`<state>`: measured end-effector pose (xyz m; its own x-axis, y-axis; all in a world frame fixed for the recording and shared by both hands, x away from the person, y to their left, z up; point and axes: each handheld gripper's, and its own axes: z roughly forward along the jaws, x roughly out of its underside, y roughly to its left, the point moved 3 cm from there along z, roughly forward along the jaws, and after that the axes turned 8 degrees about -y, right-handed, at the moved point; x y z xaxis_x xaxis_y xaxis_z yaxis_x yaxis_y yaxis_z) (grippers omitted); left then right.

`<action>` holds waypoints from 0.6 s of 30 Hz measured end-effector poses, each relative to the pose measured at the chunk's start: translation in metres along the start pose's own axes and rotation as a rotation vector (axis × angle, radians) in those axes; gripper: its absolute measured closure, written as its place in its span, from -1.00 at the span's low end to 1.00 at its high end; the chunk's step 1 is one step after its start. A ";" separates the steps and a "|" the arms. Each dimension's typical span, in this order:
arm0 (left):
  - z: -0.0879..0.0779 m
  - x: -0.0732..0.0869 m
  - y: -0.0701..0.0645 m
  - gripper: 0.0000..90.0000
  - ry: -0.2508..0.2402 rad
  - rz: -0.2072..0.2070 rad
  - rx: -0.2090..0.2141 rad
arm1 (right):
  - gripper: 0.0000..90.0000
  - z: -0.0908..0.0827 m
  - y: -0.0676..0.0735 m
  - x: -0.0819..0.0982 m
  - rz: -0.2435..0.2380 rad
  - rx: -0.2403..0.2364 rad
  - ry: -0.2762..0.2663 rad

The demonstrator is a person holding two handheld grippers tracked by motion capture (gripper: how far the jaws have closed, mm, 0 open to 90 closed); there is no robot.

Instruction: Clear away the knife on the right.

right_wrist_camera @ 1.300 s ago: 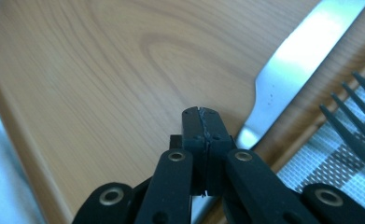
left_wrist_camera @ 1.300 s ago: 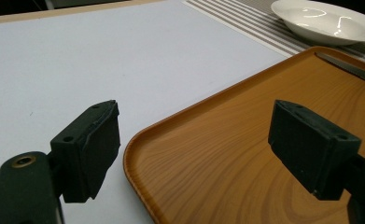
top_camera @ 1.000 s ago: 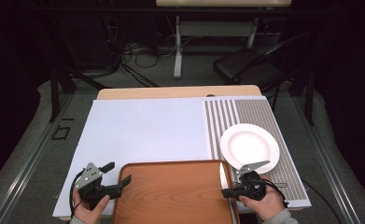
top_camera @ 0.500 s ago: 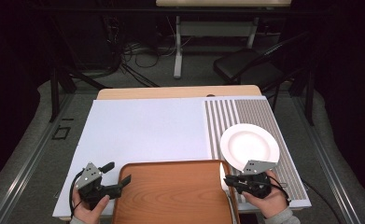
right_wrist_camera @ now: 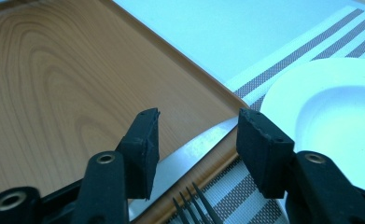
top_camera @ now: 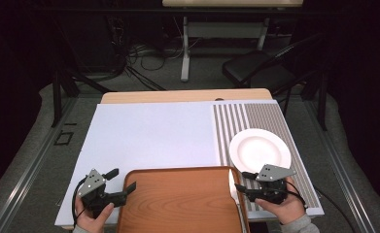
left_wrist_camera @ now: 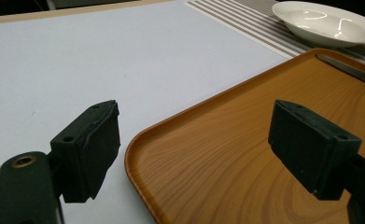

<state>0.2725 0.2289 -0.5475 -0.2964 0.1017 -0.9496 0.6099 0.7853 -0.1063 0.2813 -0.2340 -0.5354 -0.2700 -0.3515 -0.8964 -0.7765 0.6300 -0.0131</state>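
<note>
A wooden tray (top_camera: pixel 178 204) lies at the table's near edge, and its left corner (left_wrist_camera: pixel 208 154) sits just under my left gripper (left_wrist_camera: pixel 194 144). That left gripper (top_camera: pixel 121 180) is open and holds nothing. My right gripper (top_camera: pixel 243 183) is at the tray's right rim, beside a white plate (top_camera: pixel 260 150). Its jaws have just been opening and now stand apart (right_wrist_camera: pixel 196 135). A knife blade (right_wrist_camera: pixel 194 154) lies on the tray rim between and below the pads, which do not touch it. Fork tines (right_wrist_camera: pixel 196 207) show below it on the mat.
The plate (right_wrist_camera: pixel 339 121) rests on a grey-striped placemat (top_camera: pixel 255 119) on the right of a white table cover (top_camera: pixel 153 136). Beyond the table are a black chair (top_camera: pixel 260 68), cables and a white stand on the floor.
The right gripper's jaws have parted, and that gripper has edged slightly right, toward the plate. The left gripper, the tray and the plate have stayed where they were.
</note>
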 end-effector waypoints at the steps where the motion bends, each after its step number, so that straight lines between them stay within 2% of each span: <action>1: 0.000 0.000 0.000 -0.63 0.000 -0.001 0.000 | 0.06 0.000 -0.001 0.000 -0.014 -0.001 0.001; 4: 0.000 0.000 0.000 -0.63 -0.001 -0.002 -0.001 | 0.04 -0.001 -0.003 0.002 -0.036 0.016 0.012; 8: 0.000 0.000 0.000 -0.62 -0.002 -0.002 -0.003 | 0.02 -0.003 -0.004 0.003 -0.010 0.021 0.036; 13: -0.001 0.000 0.000 -0.63 -0.003 -0.001 -0.004 | -0.05 -0.007 -0.007 0.002 -0.057 0.041 0.041; 18: -0.001 0.000 0.000 -0.63 -0.003 -0.001 -0.003 | -0.09 -0.015 -0.015 0.001 -0.024 0.083 0.019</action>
<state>0.2715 0.2292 -0.5468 -0.2950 0.0995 -0.9503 0.6074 0.7873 -0.1061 0.2841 -0.2546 -0.5290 -0.2631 -0.3796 -0.8870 -0.7333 0.6761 -0.0719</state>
